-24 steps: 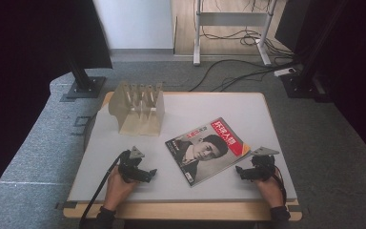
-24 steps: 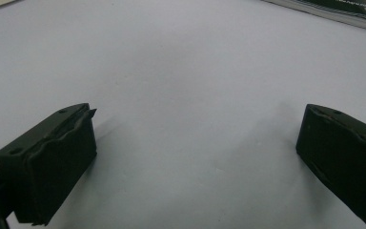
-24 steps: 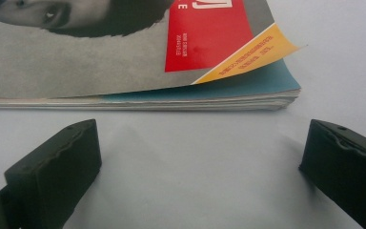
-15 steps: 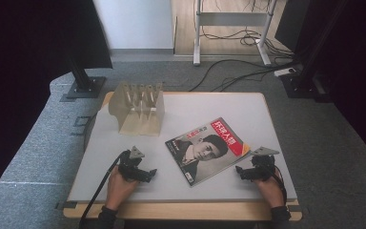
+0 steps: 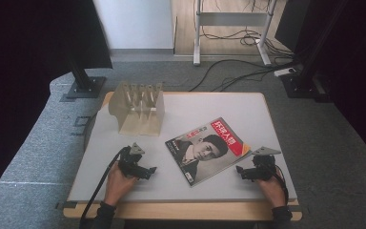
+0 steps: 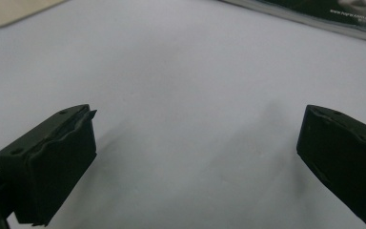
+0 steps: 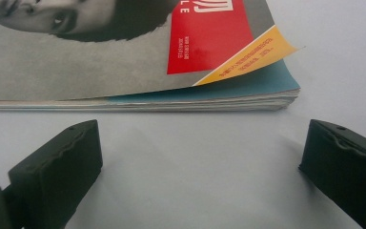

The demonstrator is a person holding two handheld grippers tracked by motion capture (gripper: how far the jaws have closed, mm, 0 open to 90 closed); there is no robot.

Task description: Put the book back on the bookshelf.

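A lab: dark curtains (image 5: 24, 47), floor cables (image 5: 238, 71), stand bases (image 5: 83, 87).

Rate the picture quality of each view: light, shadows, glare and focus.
High view: table evenly lit and sharp, dark surroundings at both sides, no glare on the magazine. Left gripper view: soft throughout, the open left tongs blurred, faint shadows on the white top. Right gripper view: magazine edge and curled cover corner sharp, right tongs out of focus, slight sheen on the red panel.
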